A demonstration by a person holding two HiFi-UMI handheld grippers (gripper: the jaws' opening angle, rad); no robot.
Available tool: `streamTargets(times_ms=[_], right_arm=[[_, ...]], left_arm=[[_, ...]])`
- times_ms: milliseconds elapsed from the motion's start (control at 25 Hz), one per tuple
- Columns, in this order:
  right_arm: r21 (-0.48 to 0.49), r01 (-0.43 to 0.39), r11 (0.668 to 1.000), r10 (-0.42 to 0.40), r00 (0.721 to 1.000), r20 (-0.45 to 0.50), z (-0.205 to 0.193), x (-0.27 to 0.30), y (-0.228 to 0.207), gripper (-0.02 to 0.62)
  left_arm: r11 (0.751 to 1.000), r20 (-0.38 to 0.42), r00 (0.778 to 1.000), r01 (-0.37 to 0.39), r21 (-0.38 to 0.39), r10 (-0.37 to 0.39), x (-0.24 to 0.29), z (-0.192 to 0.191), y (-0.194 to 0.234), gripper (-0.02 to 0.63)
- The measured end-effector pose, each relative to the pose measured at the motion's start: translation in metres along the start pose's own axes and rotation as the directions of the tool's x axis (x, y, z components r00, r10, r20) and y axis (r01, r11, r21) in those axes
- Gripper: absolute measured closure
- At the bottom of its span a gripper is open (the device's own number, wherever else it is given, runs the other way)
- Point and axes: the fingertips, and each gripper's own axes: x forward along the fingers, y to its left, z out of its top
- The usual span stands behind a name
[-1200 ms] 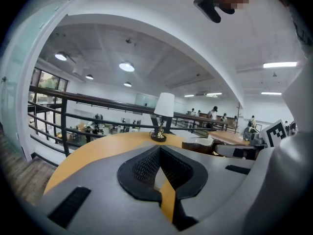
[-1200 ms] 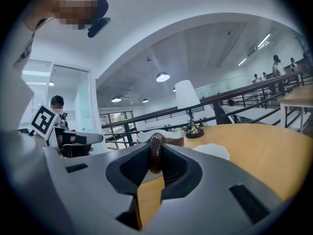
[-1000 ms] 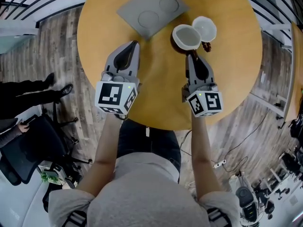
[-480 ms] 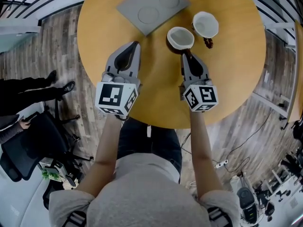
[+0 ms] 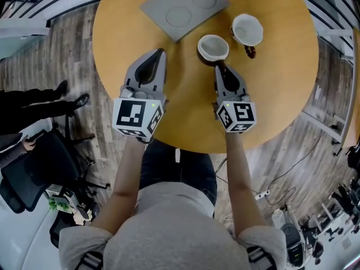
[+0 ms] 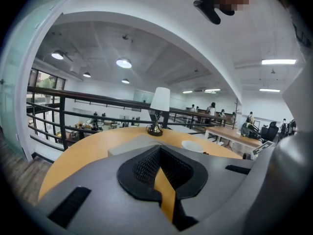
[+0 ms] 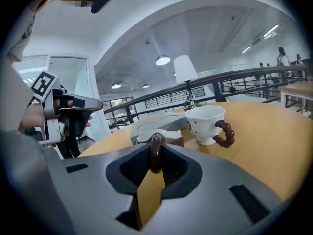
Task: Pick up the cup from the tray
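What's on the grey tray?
Nothing: the head view shows the grey tray bare, its round hollows empty. The brown cup and white cup are off it. In the right gripper view the brown cup hides part of it.

L tongs [image 5: 161, 52] shut, empty, over counter [image 5: 191, 117] near its front-left edge. R tongs [image 5: 221, 67] pinched on cup handle [image 7: 155, 153], tipped slightly down. Forearms straight fwd, approx parallel.
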Motion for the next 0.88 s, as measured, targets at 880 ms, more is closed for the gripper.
streamTargets(times_ms=[880], right_arm=[[-0.169, 0.06, 0.984, -0.095, 0.974, -0.207, -0.052, -0.005, 0.01, 0.548]], left_arm=[[1.0, -0.016, 1.0, 0.019, -0.012, -0.02, 0.002, -0.004, 0.001, 0.6]])
